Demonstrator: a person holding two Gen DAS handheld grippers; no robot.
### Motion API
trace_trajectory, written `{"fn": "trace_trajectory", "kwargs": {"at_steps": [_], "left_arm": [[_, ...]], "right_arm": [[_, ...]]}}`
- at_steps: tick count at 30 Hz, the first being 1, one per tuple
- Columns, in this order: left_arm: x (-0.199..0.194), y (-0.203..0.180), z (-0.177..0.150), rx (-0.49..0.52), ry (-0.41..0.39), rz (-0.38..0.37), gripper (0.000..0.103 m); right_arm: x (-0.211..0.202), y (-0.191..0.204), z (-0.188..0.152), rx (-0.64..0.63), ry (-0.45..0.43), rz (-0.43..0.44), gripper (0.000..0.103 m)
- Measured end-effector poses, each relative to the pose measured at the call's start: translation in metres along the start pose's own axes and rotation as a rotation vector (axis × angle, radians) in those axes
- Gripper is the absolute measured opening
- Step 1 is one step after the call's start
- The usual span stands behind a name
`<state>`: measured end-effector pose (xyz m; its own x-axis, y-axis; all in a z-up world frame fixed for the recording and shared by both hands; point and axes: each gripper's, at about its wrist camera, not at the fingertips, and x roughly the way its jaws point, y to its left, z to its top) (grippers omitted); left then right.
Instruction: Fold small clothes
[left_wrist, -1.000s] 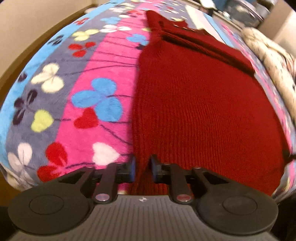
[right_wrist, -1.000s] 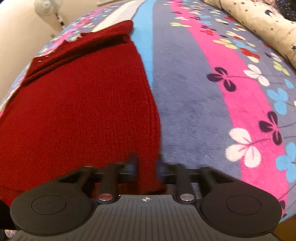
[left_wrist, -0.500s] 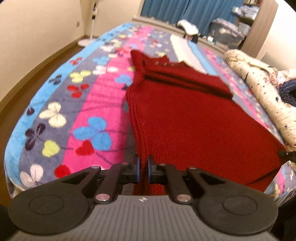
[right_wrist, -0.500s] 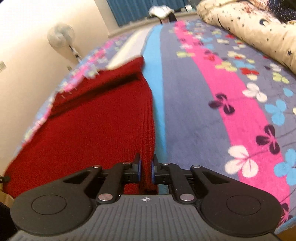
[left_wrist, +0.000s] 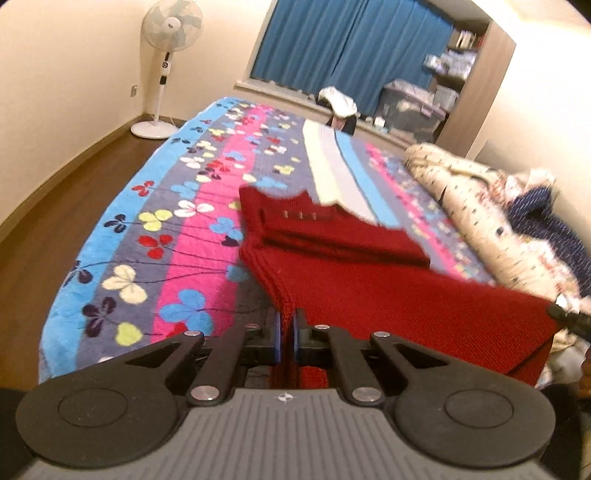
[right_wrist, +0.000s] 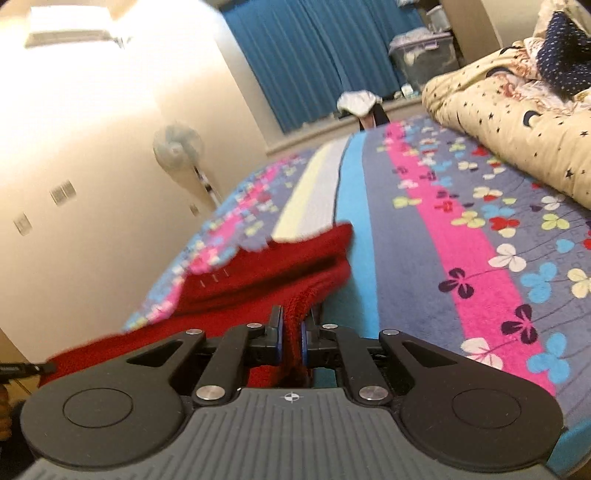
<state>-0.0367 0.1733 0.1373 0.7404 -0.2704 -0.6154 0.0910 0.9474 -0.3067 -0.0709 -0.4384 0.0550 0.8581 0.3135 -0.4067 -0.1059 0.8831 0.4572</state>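
Note:
A dark red knitted sweater (left_wrist: 369, 288) lies on the flowered bedspread (left_wrist: 155, 229), its sleeves folded across the far end. My left gripper (left_wrist: 286, 325) is shut on the sweater's near left hem corner and holds it lifted off the bed. My right gripper (right_wrist: 291, 328) is shut on the near right hem corner of the same sweater (right_wrist: 258, 284), also raised. The hem hangs stretched between the two grippers, while the collar end still rests on the bedspread (right_wrist: 480, 236).
A rolled cream duvet (left_wrist: 480, 206) with a dark blue garment (left_wrist: 546, 221) lies along the right side of the bed. A standing fan (left_wrist: 166, 66) is on the floor at the far left. Blue curtains (left_wrist: 351, 48) and storage boxes (left_wrist: 413, 107) are behind the bed.
Both grippers closed fully on the hem corners and rose, lifting the near edge of the sweater off the bed. The views tilted up from the bedspread to the room.

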Motion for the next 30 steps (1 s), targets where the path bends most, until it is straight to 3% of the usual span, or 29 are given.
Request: {"fn": "trace_trajectory", "kwargs": {"at_steps": [4, 7, 11, 16, 20, 22, 23, 24, 26, 27, 28, 30], "left_arm": [[-0.024, 0.013, 0.012, -0.051, -0.023, -0.013, 0.005], [0.007, 0.03, 0.024, -0.106, 0.013, 0.005, 0.006], [0.068, 0.047, 0.051, -0.133, 0.067, 0.031, 0.006], [0.152, 0.059, 0.116, -0.105, 0.063, 0.025, 0.006], [0.261, 0.077, 0.157, -0.132, 0.08, 0.023, 0.009], [0.305, 0.099, 0.158, -0.209, 0.12, 0.1, 0.011], [0.317, 0.111, 0.156, -0.253, 0.131, 0.17, 0.013], [0.321, 0.123, 0.155, -0.307, 0.135, 0.19, 0.014], [0.314, 0.146, 0.156, -0.449, 0.119, 0.141, 0.018], [0.307, 0.153, 0.159, -0.477, 0.083, 0.086, 0.029], [0.303, 0.155, 0.162, -0.463, 0.064, 0.068, 0.033], [0.305, 0.15, 0.166, -0.365, 0.07, 0.073, 0.042]], "right_arm": [[-0.035, -0.001, 0.005, 0.034, -0.042, 0.055, 0.008], [-0.019, -0.014, 0.01, 0.088, -0.024, 0.072, 0.008], [0.044, -0.027, 0.028, 0.108, 0.034, 0.053, 0.008], [0.138, -0.049, 0.075, 0.152, 0.096, -0.006, 0.008], [0.242, -0.092, 0.103, 0.348, 0.139, -0.062, 0.01], [0.294, -0.115, 0.095, 0.432, 0.15, -0.114, 0.011], [0.316, -0.123, 0.086, 0.44, 0.169, -0.166, 0.013], [0.331, -0.128, 0.076, 0.445, 0.193, -0.205, 0.013], [0.339, -0.127, 0.068, 0.454, 0.213, -0.217, 0.016], [0.336, -0.123, 0.072, 0.441, 0.185, -0.203, 0.018], [0.332, -0.119, 0.077, 0.404, 0.156, -0.181, 0.022], [0.323, -0.114, 0.085, 0.322, 0.109, -0.198, 0.042]]}}
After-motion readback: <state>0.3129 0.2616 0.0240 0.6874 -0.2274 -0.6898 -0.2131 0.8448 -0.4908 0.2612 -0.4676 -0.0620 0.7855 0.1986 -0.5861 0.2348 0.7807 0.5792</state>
